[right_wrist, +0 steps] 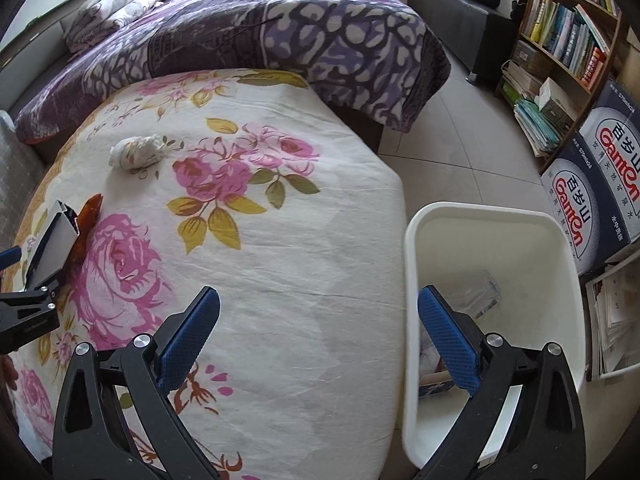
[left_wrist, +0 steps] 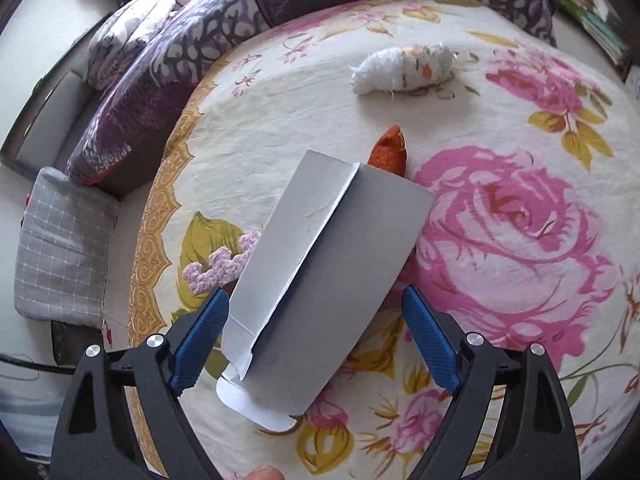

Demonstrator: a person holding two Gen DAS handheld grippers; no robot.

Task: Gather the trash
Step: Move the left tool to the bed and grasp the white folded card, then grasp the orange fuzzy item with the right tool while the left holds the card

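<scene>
A flattened grey cardboard carton [left_wrist: 320,276] lies between the wide-open blue fingers of my left gripper [left_wrist: 316,312]; neither pad touches it. It also shows in the right wrist view [right_wrist: 54,240] at the far left. An orange wrapper [left_wrist: 390,152] pokes out behind the carton. A crumpled white wad [left_wrist: 404,68] lies farther back on the floral bedspread [left_wrist: 500,240]; the right wrist view shows it too [right_wrist: 138,152]. My right gripper [right_wrist: 318,332] is open and empty, over the bed's edge beside a white trash bin [right_wrist: 568,320] that holds a clear plastic wrapper [right_wrist: 476,292].
A purple patterned blanket [right_wrist: 280,36] lies across the bed's far end. A pink crochet piece [left_wrist: 220,268] lies left of the carton. A bookshelf [right_wrist: 568,40] and blue Ganten boxes [right_wrist: 600,184] stand right of the bin. A grey cushion [left_wrist: 60,240] sits at the left.
</scene>
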